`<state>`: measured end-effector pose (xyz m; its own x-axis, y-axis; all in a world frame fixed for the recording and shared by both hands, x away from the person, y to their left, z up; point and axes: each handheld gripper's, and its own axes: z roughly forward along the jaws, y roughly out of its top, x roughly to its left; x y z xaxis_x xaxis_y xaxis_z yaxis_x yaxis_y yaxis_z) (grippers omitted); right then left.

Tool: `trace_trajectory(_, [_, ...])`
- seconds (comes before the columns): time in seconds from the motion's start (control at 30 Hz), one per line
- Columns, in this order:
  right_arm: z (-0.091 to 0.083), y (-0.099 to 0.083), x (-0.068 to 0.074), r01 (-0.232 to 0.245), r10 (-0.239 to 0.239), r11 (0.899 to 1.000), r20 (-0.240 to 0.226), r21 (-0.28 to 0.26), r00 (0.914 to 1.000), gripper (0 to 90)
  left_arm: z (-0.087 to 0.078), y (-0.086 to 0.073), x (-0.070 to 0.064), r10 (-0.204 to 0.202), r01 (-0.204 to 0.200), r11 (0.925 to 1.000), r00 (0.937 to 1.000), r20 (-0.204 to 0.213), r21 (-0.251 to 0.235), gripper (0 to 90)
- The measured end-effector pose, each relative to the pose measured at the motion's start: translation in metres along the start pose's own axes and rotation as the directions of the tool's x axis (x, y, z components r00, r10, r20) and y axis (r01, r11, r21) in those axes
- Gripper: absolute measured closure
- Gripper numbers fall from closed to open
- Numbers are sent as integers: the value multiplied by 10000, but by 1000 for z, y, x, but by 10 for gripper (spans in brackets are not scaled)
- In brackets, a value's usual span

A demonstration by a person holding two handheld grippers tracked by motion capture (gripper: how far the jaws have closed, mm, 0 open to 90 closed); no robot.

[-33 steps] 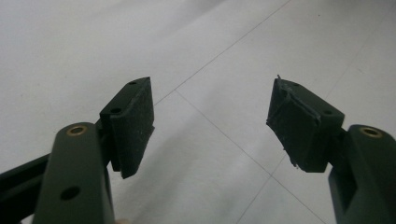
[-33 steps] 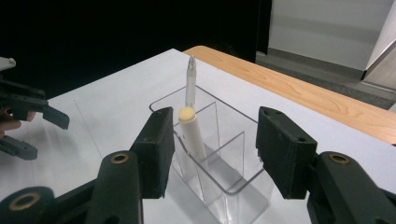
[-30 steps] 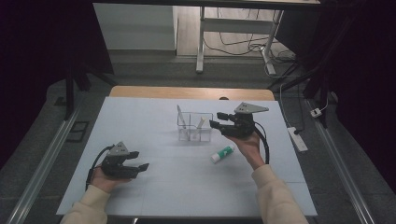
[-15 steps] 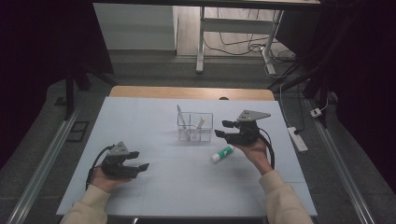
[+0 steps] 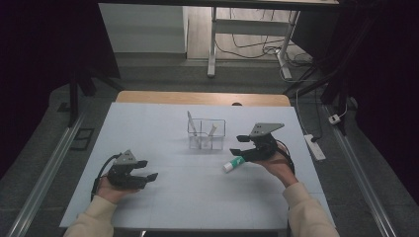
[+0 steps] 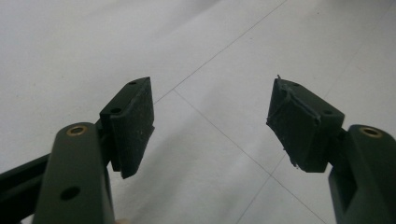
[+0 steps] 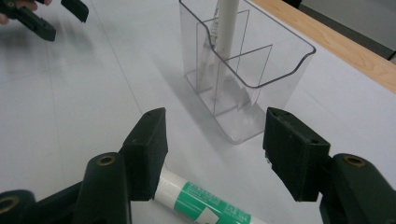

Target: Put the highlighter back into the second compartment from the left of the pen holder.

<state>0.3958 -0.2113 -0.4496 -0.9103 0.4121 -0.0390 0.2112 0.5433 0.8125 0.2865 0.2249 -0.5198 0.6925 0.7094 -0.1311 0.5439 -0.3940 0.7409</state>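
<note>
Glue stick (image 7: 201, 201), green-labelled, lies flat on the table (image 5: 148, 123), at five o'clock of the clear organiser (image 5: 206, 133). Right gripper (image 5: 243, 146) is held wide open above it, empty. Lowering and closing seem required next. Left gripper (image 5: 146, 170) rests open, empty.

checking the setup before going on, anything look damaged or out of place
The left gripper has a frayed right pad, its edge ragged. The tube lies flat beside the organizer, not in it.

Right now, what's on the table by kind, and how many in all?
Clear divided holder: 1
White sticks standing in the holder: 2
Green-and-white tube lying flat: 1
Total: 4
</note>
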Motion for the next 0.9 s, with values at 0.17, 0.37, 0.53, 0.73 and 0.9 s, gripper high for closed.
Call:
trace_trajectory(0.17, [1,-3,-1,542,-537,9978,-121,386,9985,382,0,0,0,6,-6,10000,10000,10,4,316])
trace_trajectory(0.37, [3,-5,-6,939,-916,9923,-316,814,9953,365,-1,-1,0,2,-2,10000,10000,8,5,318])
trace_trajectory(0.53, [4,-7,-8,1158,-1113,9875,-476,1065,9926,357,-1,-1,0,7,-7,10000,10000,-12,10,317])
trace_trajectory(0.73, [8,-8,-8,1712,-1629,9741,-670,1478,9844,355,-1,0,-1,84,-84,10000,10000,53,42,318])
trace_trajectory(0.9, [12,-7,-9,2053,-1879,9615,-1079,1829,9762,352,0,0,-1,75,-75,9999,10000,57,72,318])
